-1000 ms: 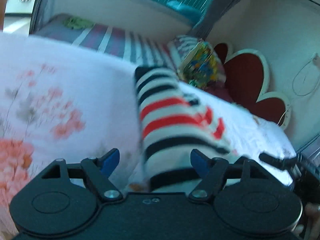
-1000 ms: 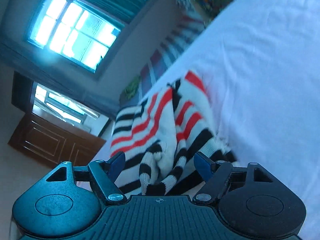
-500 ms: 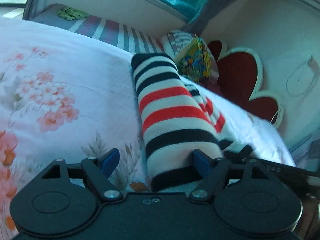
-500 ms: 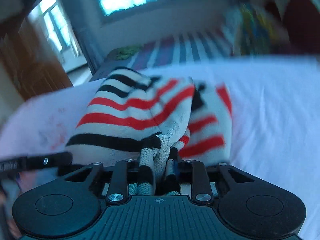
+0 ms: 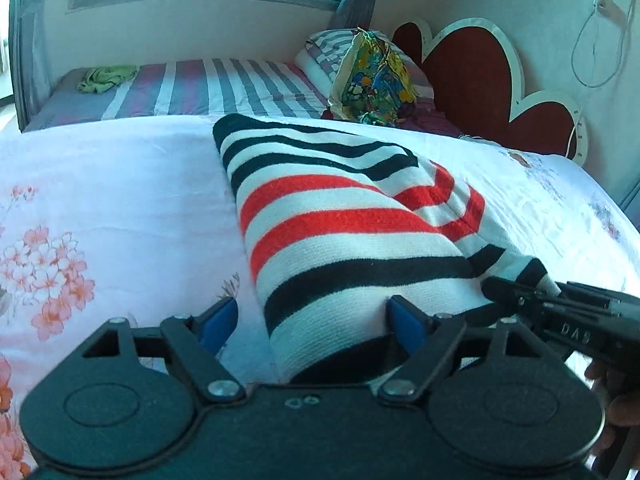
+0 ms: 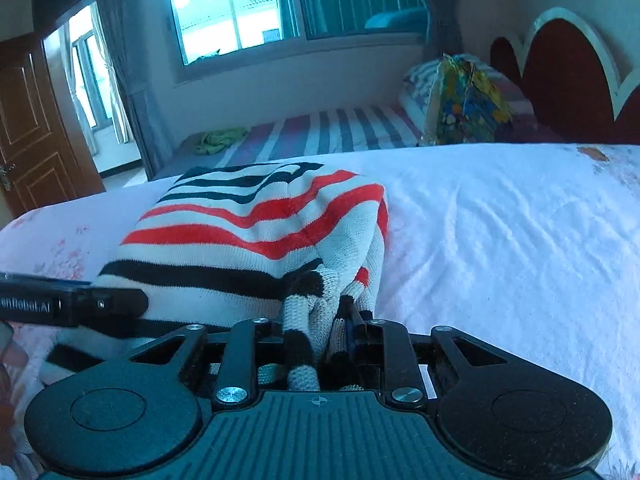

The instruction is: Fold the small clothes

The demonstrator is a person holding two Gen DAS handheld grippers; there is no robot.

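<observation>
A knitted sweater (image 5: pixel 340 232) with black, red and white stripes lies folded lengthways on the floral bedsheet (image 5: pixel 100 200). My left gripper (image 5: pixel 312 320) is open over the sweater's near end. Its right pad touches the knit while its left pad stands apart above the sheet. My right gripper (image 6: pixel 324 320) is shut on a bunched fold of the sweater (image 6: pixel 240 240) at its near right edge. The right gripper's tip (image 5: pixel 520 300) shows at the lower right of the left wrist view. The left gripper's finger (image 6: pixel 100 304) reaches in from the left of the right wrist view.
Beyond the sheet lies a striped mattress (image 5: pixel 224 88) with a green cloth (image 5: pixel 106 78), a striped pillow and a colourful bag (image 5: pixel 372 80). A red heart-shaped headboard (image 5: pixel 472 76) stands at the right. A wooden door (image 6: pixel 28 120) is at the far left.
The right gripper's jaws closed onto the sweater's bunched edge and the gripper rolled upright. The left gripper rolled level and shifted along the sweater's near end, jaws still wide.
</observation>
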